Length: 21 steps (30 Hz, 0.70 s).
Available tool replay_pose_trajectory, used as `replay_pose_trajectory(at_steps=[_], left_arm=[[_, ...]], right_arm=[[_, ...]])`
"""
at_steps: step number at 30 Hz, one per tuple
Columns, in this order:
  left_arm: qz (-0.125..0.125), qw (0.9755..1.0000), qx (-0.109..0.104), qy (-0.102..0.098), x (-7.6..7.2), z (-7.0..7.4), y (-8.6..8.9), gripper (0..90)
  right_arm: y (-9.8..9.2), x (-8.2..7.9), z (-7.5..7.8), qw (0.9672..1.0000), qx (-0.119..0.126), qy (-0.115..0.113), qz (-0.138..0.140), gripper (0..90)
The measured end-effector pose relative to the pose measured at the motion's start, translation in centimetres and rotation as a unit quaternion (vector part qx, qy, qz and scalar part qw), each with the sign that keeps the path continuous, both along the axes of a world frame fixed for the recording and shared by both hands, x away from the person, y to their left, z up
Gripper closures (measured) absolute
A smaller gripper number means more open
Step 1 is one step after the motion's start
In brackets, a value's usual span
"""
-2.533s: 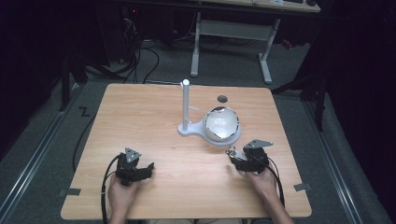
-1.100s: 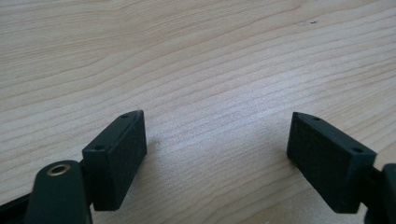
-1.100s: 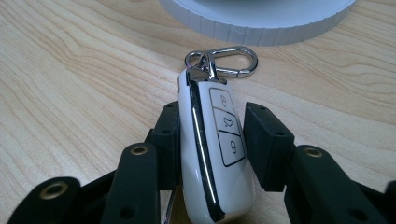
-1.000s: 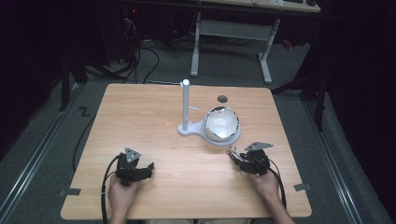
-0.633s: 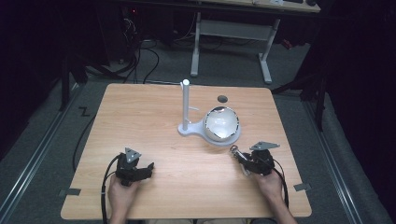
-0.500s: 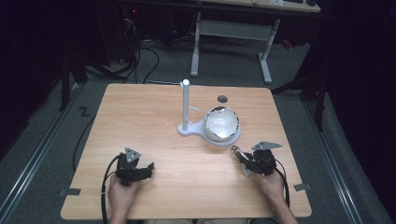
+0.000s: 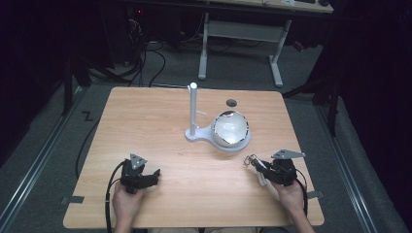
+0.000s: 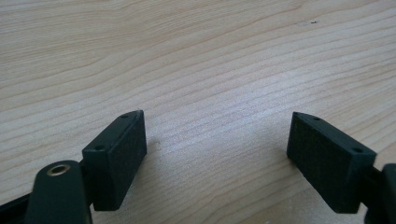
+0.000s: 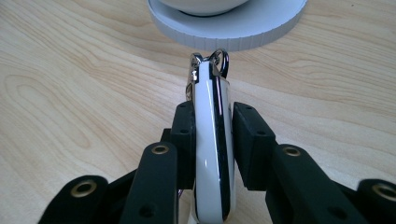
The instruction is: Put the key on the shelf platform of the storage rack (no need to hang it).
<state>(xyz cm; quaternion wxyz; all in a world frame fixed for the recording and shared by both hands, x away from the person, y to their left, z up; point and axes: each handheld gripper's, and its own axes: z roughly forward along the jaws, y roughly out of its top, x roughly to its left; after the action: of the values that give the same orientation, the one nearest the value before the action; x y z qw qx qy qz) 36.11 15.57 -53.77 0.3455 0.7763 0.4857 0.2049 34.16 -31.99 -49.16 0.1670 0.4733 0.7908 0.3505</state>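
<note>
A white key fob point(image 9: 211, 158) with a metal ring point(image 9: 219, 58) at its tip stands on edge between the jaws of my right gripper point(image 9: 212, 114), which is shut on it. In the high view the right gripper point(image 7: 262, 170) sits at the table's front right, the key fob point(image 7: 261, 175) pointing toward a white stand. The stand has a round base point(image 9: 233, 28), a bowl point(image 7: 231, 128) on it, and an upright pole point(image 7: 193, 109). My left gripper point(image 7: 153, 175) rests at the front left, and the left gripper point(image 8: 217, 140) is open over bare wood.
The wooden table point(image 7: 145, 126) has a small dark hole point(image 7: 231, 102) behind the bowl. Beyond the far edge stand a desk frame point(image 7: 240, 34) and floor cables point(image 7: 145, 53). Bare wood stretches across the left half and the front middle.
My right gripper, holding the key fob, has shifted a little right and toward the front edge, away from the bowl. The left gripper has stayed put.
</note>
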Motion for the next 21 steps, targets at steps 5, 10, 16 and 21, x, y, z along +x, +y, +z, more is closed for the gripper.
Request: replay_pose_trajectory(at_steps=[5,10,16,21], left_arm=[[0.000,1.0000,-0.001,0.000,0.0,0.0,0.0,20.1],[0.001,1.0000,-0.002,-0.001,0.0,0.0,0.0,20.2],[0.000,1.0000,-0.002,0.000,0.0,0.0,0.0,20.2],[0.000,1.0000,0.000,0.000,0.0,0.0,0.0,20.2]], right_arm=[[-0.4,-0.7,1.3,0.9998,0.010,-0.016,0.000,72.9],[-0.5,-0.8,2.0,0.9997,0.015,-0.020,0.001,73.5],[-0.5,-0.7,2.5,0.9995,0.023,-0.020,0.001,73.9],[-0.6,-0.5,3.4,0.9990,0.037,-0.023,0.004,75.3]])
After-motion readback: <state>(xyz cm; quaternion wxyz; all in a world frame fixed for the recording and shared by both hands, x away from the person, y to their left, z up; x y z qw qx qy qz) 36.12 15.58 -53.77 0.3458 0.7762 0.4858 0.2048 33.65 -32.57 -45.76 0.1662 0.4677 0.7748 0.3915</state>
